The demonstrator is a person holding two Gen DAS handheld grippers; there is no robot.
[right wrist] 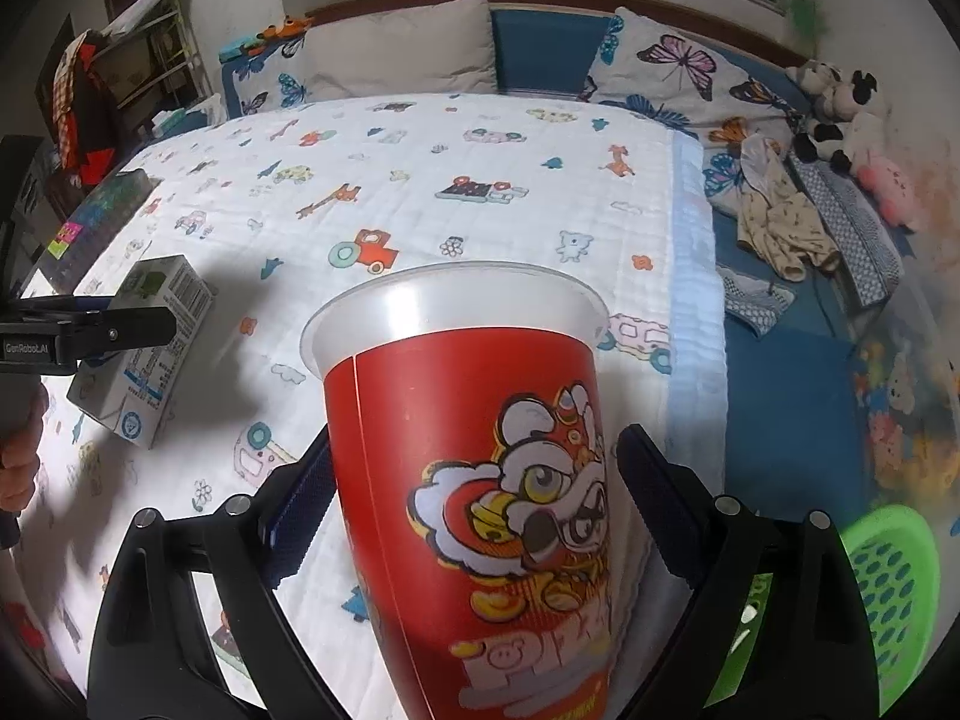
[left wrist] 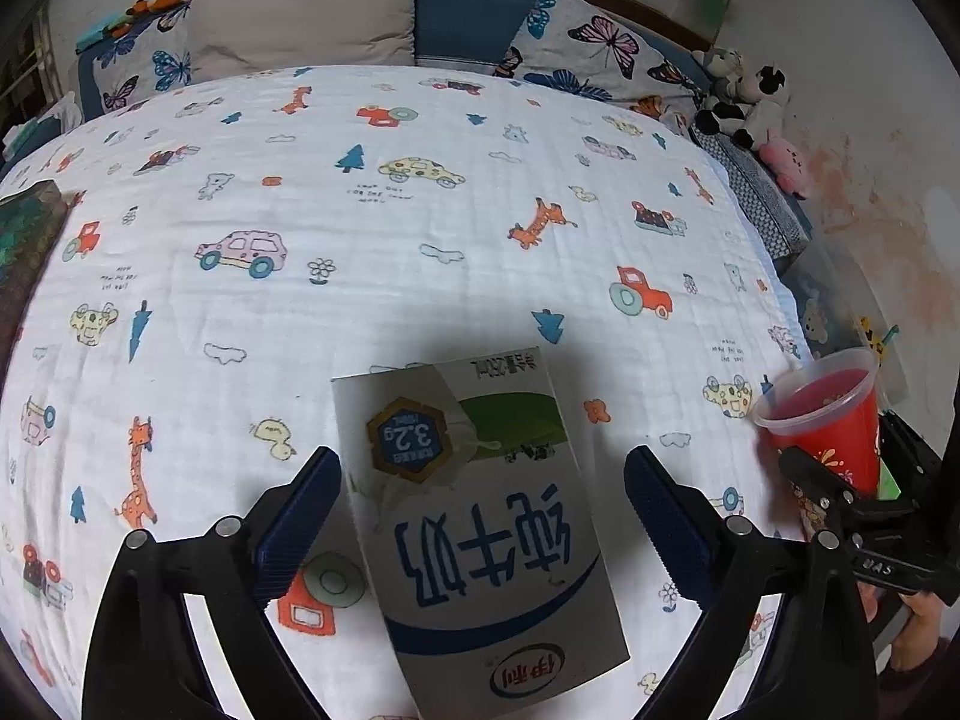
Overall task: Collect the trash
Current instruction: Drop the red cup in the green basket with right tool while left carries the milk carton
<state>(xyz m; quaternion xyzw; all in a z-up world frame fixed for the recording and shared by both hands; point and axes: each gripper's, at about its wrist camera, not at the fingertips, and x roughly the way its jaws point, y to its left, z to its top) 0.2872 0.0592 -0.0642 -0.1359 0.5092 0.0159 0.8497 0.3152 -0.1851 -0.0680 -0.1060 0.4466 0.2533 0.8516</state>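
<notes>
Spread across the bed, a cartoon-print blanket (left wrist: 372, 252) is carrying both items. Left gripper (left wrist: 483, 531) is straddling the milk carton (left wrist: 480, 534) wide open; right gripper (right wrist: 474, 516), at its 3 o'clock, is likewise bracketing the red cup (right wrist: 480, 480), pads seemingly not pressing.

Both tools point steeply downward, the left tool (left wrist: 483, 516) and right tool (right wrist: 474, 510) standing wide-jawed.

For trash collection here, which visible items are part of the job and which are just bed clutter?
Job items:
milk carton, between the left gripper's fingers
red cup, between the right gripper's fingers
green basket

Just lying about:
pillows
plush toys
crumpled clothes
</notes>
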